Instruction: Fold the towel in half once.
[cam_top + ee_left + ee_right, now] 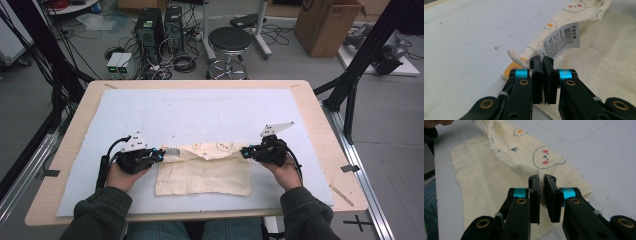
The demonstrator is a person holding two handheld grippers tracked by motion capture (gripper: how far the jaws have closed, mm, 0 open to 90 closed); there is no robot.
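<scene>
White mat (200, 107); both grippers (left (161, 154), right (243, 152)) pinch the cloth (205, 175)

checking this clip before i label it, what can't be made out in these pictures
- Cream printed cloth: the folded-over layer covers its lower layer, high view.
- White paper tag: print too small to read, left gripper view.
- Left gripper: the pinched edge is hidden between the black jaws.
- Right gripper: likewise, right gripper view.
</scene>
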